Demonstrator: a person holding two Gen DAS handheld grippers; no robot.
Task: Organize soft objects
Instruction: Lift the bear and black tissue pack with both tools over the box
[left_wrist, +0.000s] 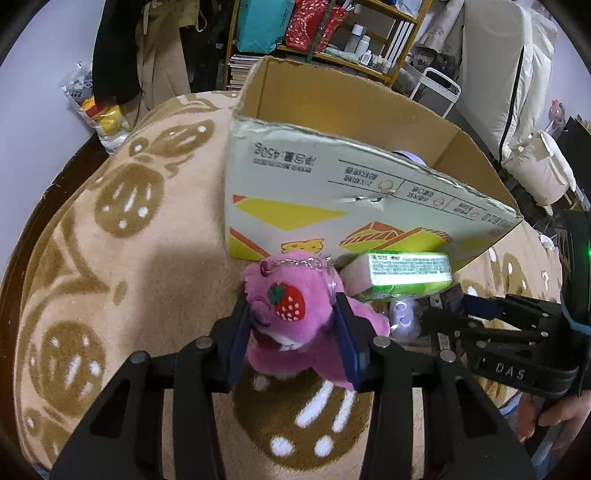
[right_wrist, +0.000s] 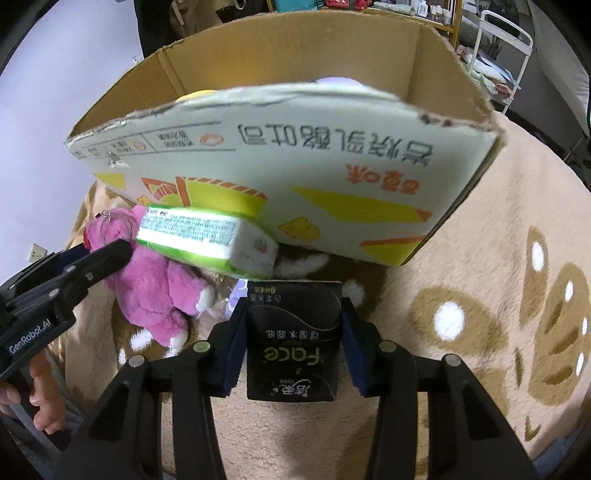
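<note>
Spreading underneath everything: a beige fleece blanket (left_wrist: 110, 266) with brown strawberry shapes, backed by a cluttered yellow shelf (left_wrist: 332, 40) of bags, bottles and books, seen only from the left wrist. Sitting on the blanket: an open cardboard box (right_wrist: 295, 155), printed upside down with large Chinese characters and, in the left view, "450g". Peeking over its near wall in the right view: something yellow and something lilac, both unclear.

Gripping a pink plush bear (left_wrist: 295, 317) with the left hand-held gripper (left_wrist: 293, 332), blue fingers pressing its head from both sides; showing a strawberry patch on the ear and a keychain on top. Lying against the box front, just beside the bear: a green tissue pack (left_wrist: 399, 273) with small unreadable print. Lying between the bear and the other gripper: a small lilac toy (left_wrist: 404, 319).

Clamping a black tissue pack (right_wrist: 293, 339) with the right hand-held gripper (right_wrist: 293, 343), label reading "Face" upside down, hovering just before the box. Showing "GenRobot.AI" on the left gripper body only in the right view, "DAS" on the right one only in the left view.
</note>
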